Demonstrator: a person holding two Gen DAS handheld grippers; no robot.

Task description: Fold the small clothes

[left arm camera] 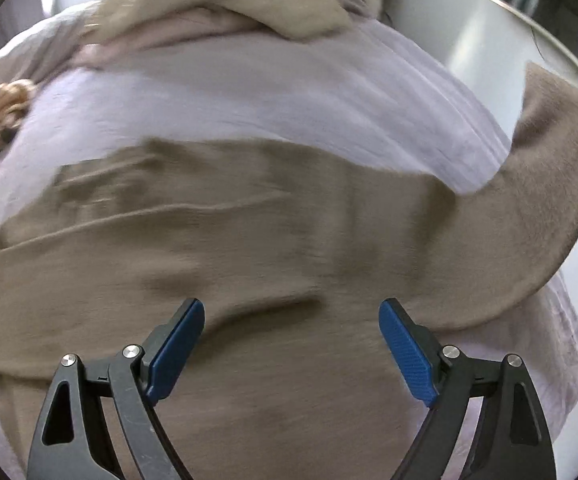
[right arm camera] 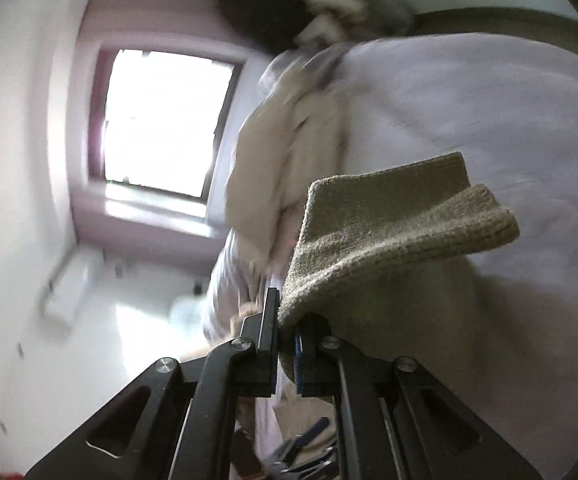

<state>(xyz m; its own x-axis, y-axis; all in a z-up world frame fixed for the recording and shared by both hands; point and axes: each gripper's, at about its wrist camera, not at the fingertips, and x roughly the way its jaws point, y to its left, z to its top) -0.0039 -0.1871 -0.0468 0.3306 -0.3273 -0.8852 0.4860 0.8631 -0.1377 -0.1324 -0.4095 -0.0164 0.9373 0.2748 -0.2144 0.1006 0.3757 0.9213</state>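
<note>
On the lilac sheet [left arm camera: 289, 92], left fingers [left arm camera: 177, 344] spread over fuzzy tan cloth [left arm camera: 249, 248]; right fingers [right arm camera: 269, 320] pinch its ribbed edge.

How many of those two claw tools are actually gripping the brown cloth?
1. The right gripper is pinching the brown cloth at a raised corner; the left gripper hangs open above it, gripping nothing.

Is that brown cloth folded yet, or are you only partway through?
Partway. Done: the brown garment lies spread on the lilac sheet. In hand: the right gripper is shut on one corner, lifted off the sheet, while the left gripper hovers open above the cloth. Left: laying that corner over; no finished fold shows.
</note>
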